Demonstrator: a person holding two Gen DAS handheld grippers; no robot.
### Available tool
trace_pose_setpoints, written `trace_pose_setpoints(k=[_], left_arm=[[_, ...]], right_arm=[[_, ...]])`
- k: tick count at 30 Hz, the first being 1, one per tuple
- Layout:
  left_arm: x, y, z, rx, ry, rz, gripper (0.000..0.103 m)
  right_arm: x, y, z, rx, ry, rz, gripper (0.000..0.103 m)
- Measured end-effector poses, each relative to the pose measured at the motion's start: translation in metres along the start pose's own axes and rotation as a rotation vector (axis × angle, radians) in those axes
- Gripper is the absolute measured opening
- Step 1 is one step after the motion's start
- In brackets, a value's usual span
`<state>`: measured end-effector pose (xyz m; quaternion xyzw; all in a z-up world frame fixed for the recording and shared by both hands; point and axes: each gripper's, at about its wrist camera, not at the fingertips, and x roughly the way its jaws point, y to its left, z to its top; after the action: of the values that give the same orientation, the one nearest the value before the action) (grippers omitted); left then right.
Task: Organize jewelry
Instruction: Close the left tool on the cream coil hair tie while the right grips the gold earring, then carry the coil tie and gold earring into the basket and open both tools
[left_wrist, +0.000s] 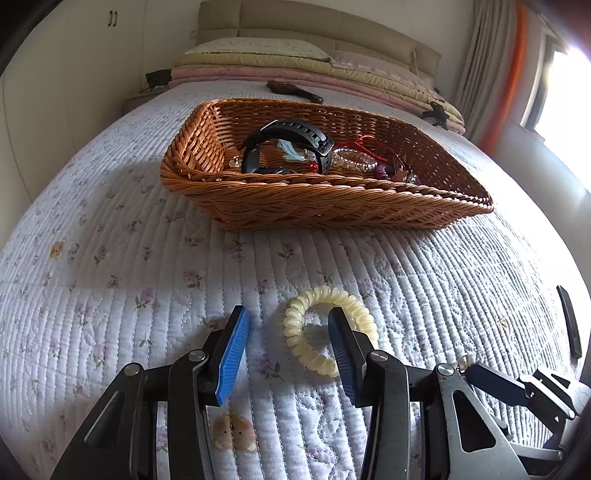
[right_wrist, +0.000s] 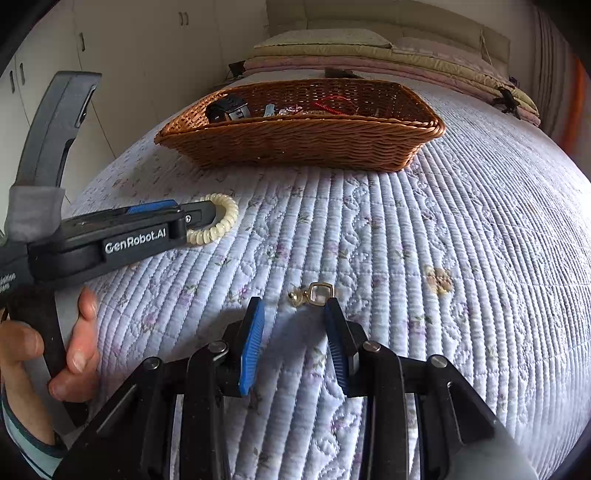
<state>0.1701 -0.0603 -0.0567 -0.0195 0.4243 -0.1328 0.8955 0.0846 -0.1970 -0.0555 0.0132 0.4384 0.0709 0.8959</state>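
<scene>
Your left hand-held gripper (left_wrist: 288, 314) stands open over the quilted bed (left_wrist: 110, 295), pointing steeply down, and nothing is clamped in it. The cream spiral hair tie (left_wrist: 314, 299) lies flat on the quilt as a closed ring, so it has no clear long axis; your right-side blue pad sits inside or over the ring, though whether it touches the coil cannot be told. In the right wrist view your left hand (right_wrist: 66, 347) wraps around the handle, fingers curled.

Beyond the tie, the wicker basket (left_wrist: 295, 206) rests on the bed, its long side running left to right, with a black watch (left_wrist: 295, 136), a red cord (left_wrist: 365, 142) and beads inside.

Further right, your right hand-held gripper (right_wrist: 293, 302) is also open and empty, tilted down at the quilt. A small gold earring (right_wrist: 314, 293) with a squarish clear stone lies just ahead of the tips, its length running left to right, stone end nearest the right pad.
</scene>
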Motion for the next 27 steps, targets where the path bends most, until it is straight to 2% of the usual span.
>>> trace_pose_setpoints(k=[4, 8, 9, 10, 12, 15, 22, 27], left_arm=[[0.0, 0.0, -0.001, 0.003, 0.001, 0.002, 0.045], [0.0, -0.004, -0.002, 0.019, -0.001, 0.011, 0.044], [0.0, -0.006, -0.003, 0.022, -0.002, 0.017, 0.041], [-0.001, -0.008, -0.004, 0.028, -0.006, 0.027, 0.039], [-0.003, -0.011, -0.006, 0.039, -0.011, 0.034, 0.026], [-0.007, -0.015, -0.01, 0.057, -0.017, 0.022, 0.012], [-0.024, -0.004, -0.017, 0.022, -0.075, -0.07, 0.011], [-0.039, -0.006, -0.021, 0.04, -0.144, -0.095, 0.011]], right_arm=[[0.006, 0.004, 0.004, -0.014, 0.002, -0.012, 0.035], [0.009, 0.007, 0.003, -0.025, -0.002, -0.039, 0.015], [0.009, 0.007, 0.003, -0.024, -0.003, -0.042, 0.013], [0.009, 0.007, 0.002, -0.022, -0.007, -0.041, 0.013], [0.008, 0.007, 0.0, -0.024, -0.014, -0.043, 0.013], [0.005, 0.007, -0.003, -0.026, -0.028, -0.046, 0.013], [-0.008, -0.007, -0.008, 0.023, -0.083, 0.02, 0.013], [-0.018, -0.009, -0.008, 0.034, -0.126, 0.037, 0.013]])
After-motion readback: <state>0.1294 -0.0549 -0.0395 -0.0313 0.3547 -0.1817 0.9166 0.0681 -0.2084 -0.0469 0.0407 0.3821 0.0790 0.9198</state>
